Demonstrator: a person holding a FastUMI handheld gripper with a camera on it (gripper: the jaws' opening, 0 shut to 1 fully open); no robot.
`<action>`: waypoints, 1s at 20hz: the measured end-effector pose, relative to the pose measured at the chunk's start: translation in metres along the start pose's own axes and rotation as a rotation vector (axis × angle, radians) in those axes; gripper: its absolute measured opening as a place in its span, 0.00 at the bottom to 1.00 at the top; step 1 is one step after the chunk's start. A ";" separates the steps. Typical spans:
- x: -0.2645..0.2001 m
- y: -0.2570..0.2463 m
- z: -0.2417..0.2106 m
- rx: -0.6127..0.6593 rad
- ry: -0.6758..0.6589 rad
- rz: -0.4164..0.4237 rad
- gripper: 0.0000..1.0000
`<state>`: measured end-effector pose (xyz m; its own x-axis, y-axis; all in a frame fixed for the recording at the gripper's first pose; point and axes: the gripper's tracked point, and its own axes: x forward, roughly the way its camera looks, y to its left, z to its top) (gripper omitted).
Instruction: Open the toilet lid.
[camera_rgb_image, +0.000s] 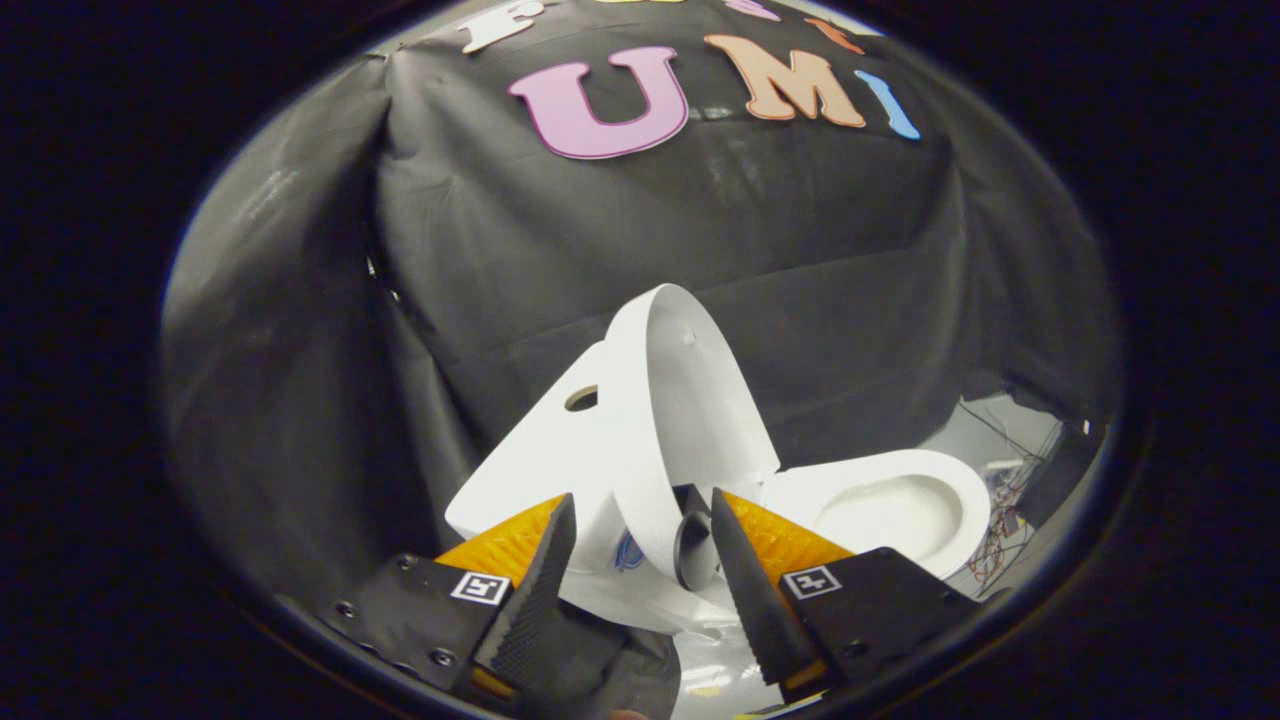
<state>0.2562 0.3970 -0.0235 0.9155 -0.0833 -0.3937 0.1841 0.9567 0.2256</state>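
The gripper (640, 510) is spread, and the lower edge of the raised toilet lid (680, 400) runs down through the gap between its two fingers; whether either finger actually touches that edge I cannot tell. Each finger base carries a small square black-and-white marker, a coded pattern with no words in it. Just beside the lid's foot, between the fingers, sits a dark rounded hinge piece (692, 548), and next to it a small blue mark (628, 552) shows on the white body, too small to read. The lid itself stands tilted up well clear of the seat, its inner face turned toward the bowl. Behind the lid leans the white tank (545, 450), with a round hole near its top. On the far side of the lid from the tank, the seat and bowl (900, 505) lie uncovered, with open room above them. Beyond the bowl, thin wires (1000, 500) trail across a pale patch of floor. Behind the lid, the black cloth wall (480, 250) hangs in folds, closing off the space.
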 end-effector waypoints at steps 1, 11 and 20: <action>-0.002 0.002 0.000 -0.002 -0.007 0.011 0.88; -0.044 -0.023 0.012 -0.060 -0.090 0.058 0.99; -0.095 -0.110 0.016 -0.156 -0.168 0.019 0.99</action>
<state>0.1550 0.2956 0.0030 0.9674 -0.0974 -0.2337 0.1204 0.9890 0.0861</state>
